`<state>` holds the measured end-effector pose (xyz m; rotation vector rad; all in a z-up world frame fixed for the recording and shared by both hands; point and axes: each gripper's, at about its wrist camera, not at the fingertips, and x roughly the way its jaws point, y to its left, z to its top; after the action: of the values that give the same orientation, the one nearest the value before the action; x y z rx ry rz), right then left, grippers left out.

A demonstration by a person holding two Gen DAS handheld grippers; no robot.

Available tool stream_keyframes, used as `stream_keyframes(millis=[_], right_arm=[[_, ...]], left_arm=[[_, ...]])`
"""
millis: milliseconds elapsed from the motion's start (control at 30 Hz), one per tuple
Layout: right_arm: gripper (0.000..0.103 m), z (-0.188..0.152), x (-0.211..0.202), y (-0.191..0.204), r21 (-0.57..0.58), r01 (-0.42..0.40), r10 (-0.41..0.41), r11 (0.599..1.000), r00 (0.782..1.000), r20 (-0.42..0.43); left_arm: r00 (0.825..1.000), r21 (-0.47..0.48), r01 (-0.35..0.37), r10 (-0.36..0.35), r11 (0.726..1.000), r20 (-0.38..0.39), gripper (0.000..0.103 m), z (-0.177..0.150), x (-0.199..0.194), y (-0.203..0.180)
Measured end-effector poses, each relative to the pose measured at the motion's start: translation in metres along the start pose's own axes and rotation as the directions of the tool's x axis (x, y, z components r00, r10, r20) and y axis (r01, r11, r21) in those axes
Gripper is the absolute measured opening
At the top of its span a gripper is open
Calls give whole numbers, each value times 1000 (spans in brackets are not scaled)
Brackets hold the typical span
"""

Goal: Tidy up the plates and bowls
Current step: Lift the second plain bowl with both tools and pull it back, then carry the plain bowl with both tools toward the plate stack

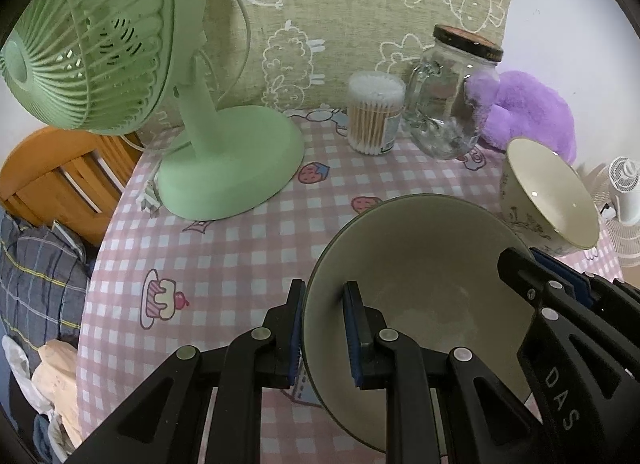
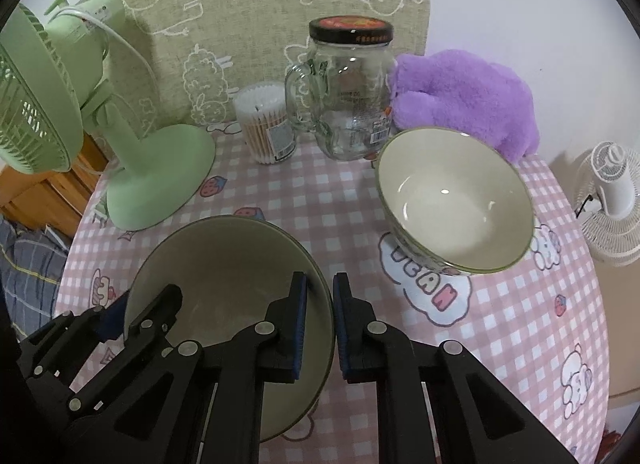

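A large plain bowl with a dark green rim (image 1: pixel 416 264) (image 2: pixel 224 260) sits low over the pink checked tablecloth. My left gripper (image 1: pixel 325 330) is shut on its left rim, one finger outside and one inside. My right gripper (image 2: pixel 320 318) is shut on its right rim the same way. Each gripper also shows in the other's view, the right one (image 1: pixel 560 304) and the left one (image 2: pixel 120 316). A smaller white bowl with a flower pattern outside (image 2: pixel 456 203) (image 1: pixel 548 195) stands on the table to the right, apart from the big bowl.
A green desk fan (image 1: pixel 224 167) (image 2: pixel 156 175) stands at the left. A tub of cotton swabs (image 2: pixel 266 127), a glass jar with a lid (image 2: pixel 344 99) and a purple plush toy (image 2: pixel 472 99) line the back. A white fan (image 2: pixel 612 199) stands beyond the table's right edge (image 2: pixel 592 264).
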<state>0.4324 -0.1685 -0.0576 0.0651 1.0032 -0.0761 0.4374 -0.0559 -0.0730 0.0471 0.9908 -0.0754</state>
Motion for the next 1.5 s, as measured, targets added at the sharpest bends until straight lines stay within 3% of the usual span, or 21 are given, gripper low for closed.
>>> stream_keyframes(millis=[700,1200,1500], right_arm=[[16,-12,-112,-6,-16,-48,49,999,995,92],[16,-75,-200,-26,-35,-69,73,997,988,136],[16,-131,-220,-29,-49,-74,78,996,992,97]], left_arm=[[993,-46,-34,39,998,114,16,-19,-117,-9],[986,-37,-49,54,998,159,17,-79,-197,-31],[991,-48,-59,64,997,115,18,-135,-211,-36]])
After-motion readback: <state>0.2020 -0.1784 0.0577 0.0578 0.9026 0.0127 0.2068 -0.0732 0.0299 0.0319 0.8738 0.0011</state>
